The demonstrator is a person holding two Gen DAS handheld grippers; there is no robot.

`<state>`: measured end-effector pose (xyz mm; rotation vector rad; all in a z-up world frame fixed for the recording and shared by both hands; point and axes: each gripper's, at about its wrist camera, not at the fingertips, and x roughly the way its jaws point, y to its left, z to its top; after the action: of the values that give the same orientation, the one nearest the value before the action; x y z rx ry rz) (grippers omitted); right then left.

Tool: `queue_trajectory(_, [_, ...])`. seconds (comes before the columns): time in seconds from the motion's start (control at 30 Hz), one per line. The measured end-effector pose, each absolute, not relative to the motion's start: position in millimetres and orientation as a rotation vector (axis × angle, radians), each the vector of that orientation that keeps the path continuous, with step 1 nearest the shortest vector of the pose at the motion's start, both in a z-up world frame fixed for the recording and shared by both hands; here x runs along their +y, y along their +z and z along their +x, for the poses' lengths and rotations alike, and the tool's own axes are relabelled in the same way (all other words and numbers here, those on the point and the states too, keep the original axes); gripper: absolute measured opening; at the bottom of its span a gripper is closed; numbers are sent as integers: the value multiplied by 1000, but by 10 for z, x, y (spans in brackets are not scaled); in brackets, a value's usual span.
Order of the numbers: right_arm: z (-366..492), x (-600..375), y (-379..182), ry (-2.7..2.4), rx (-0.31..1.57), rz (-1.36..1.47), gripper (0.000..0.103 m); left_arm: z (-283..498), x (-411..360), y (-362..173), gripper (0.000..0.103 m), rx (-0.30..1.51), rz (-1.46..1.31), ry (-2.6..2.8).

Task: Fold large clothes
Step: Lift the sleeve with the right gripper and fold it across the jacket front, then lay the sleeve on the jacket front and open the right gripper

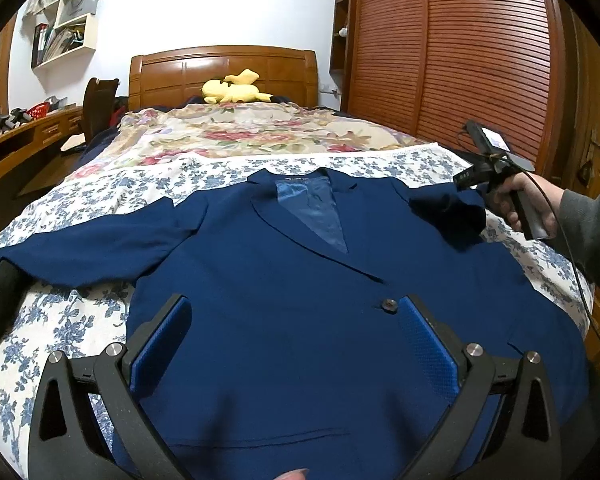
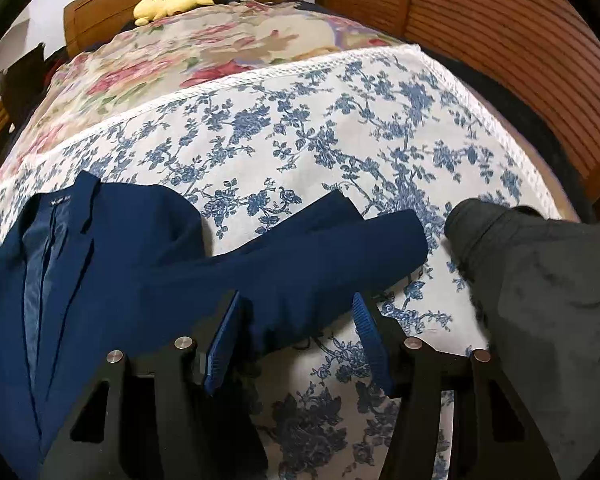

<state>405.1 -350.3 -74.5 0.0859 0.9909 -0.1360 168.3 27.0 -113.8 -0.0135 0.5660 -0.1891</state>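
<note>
Nearby, dark grey garment (image 2: 540, 300) beside navy jacket (image 1: 300, 280) sleeve, both claws released.

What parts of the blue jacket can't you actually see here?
- Jacket hem: cut off by the bottom edge, left wrist view.
- Sleeve underside between the right gripper fingers: hidden by the sleeve itself.
- Collar label: too small to read, right wrist view.
</note>
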Motion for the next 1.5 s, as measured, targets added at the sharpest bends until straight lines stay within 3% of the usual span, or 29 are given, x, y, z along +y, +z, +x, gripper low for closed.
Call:
queue_trajectory(0.37, [4129, -3628, -987, -142, 1017, 184, 54, 1644, 240, -1148, 103, 567, 1, -192])
queue_trajectory(0.4, [4121, -3628, -1017, -129, 1016, 188, 51, 1646, 228, -1154, 103, 570, 7, -193])
queue_trajectory(0.53, [4079, -3604, -1112, -85, 1024, 155, 8, 1650, 182, -1176, 103, 579, 23, -204])
queue_trajectory(0.6, [4022, -3567, -1076, -61, 994, 111, 4, 1642, 163, -1176, 103, 579, 29, -209])
queue_trajectory(0.77, [3707, -3543, -545, -84, 766, 25, 3, 1628, 175, -1158, 103, 577, 24, -211])
queue_trajectory(1.13, [2963, -2924, 773, 115, 474, -120, 3, 1582, 237, -1106, 103, 563, 27, -190])
queue_trajectory(1.3, [2578, -2336, 763, 291, 445, -155, 3, 1515, 344, -1056, 103, 545, 16, -169])
queue_trajectory(1.5, [2122, -1737, 251, 488, 514, -181, 3, 1446, 501, -1026, 103, 533, 10, -129])
